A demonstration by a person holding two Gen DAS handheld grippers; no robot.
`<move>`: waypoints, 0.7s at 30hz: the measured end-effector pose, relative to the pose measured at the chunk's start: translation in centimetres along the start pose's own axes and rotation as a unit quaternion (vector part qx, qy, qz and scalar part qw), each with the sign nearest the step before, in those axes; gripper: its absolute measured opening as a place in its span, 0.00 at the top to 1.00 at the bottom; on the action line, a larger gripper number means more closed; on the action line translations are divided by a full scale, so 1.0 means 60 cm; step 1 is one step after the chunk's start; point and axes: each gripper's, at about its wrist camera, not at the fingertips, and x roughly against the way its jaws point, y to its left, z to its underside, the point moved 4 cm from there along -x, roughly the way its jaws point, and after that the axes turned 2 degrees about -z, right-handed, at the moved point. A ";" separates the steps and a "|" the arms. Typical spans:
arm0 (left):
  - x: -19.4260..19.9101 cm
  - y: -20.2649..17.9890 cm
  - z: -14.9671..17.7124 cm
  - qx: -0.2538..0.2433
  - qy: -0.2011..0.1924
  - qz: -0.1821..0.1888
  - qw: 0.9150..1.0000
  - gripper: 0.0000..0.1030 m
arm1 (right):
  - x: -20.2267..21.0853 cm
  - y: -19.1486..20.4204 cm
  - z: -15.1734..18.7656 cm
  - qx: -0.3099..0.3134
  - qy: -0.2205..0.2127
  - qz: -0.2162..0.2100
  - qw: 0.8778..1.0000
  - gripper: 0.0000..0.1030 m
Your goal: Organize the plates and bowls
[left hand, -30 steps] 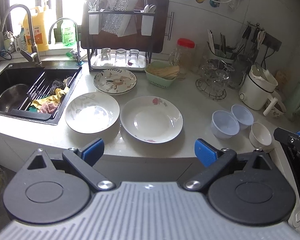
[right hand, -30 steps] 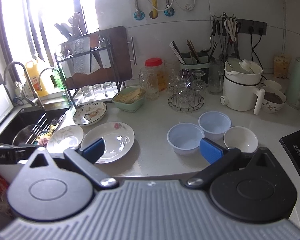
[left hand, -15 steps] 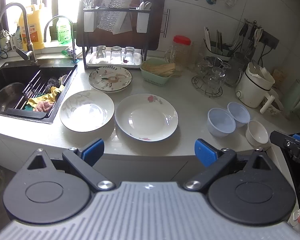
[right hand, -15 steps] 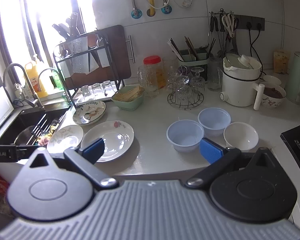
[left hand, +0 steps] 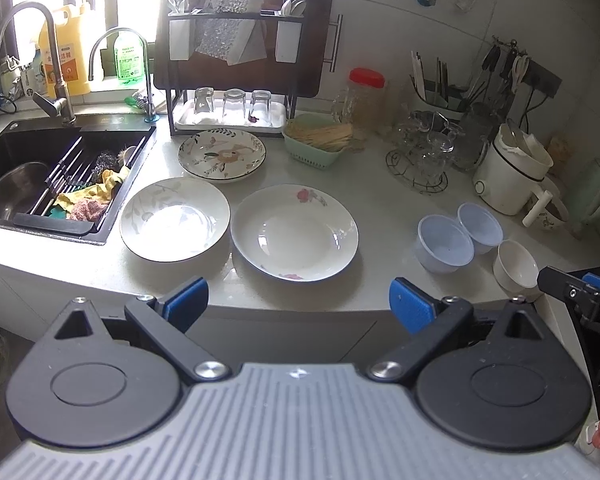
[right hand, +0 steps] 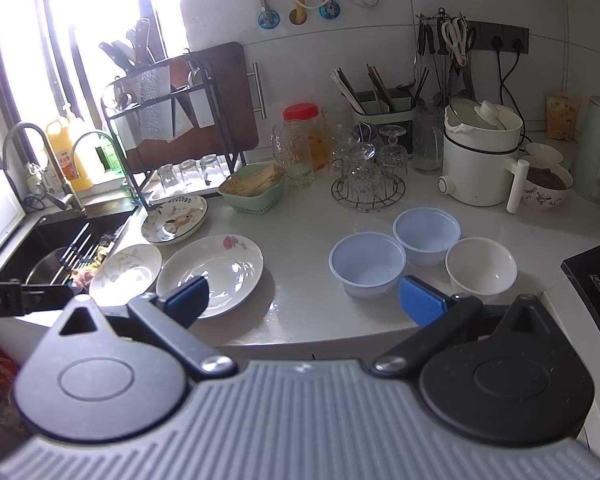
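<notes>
Left gripper (left hand: 298,304) jaws spread wide, holding nothing, right gripper (right hand: 303,300) jaws likewise wide, touching nothing

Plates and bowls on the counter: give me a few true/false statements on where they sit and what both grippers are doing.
1. Three plates lie unstacked, including the rose plate. True.
2. The white bowl is nested inside a blue bowl. False: it stands beside them.
3. The left gripper grips a plate. False: open, empty, short of the counter.
4. The right gripper is open and empty. True.
</notes>
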 end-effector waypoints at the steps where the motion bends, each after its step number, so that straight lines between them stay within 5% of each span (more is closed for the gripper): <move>1: -0.003 0.001 0.000 0.002 0.004 -0.002 1.000 0.04 | 0.000 0.000 0.000 0.000 0.000 -0.001 1.000 0.00; 21: 0.000 0.009 -0.005 0.026 0.002 -0.024 0.999 0.04 | -0.028 -0.005 0.000 -0.005 0.012 -0.031 0.999 0.00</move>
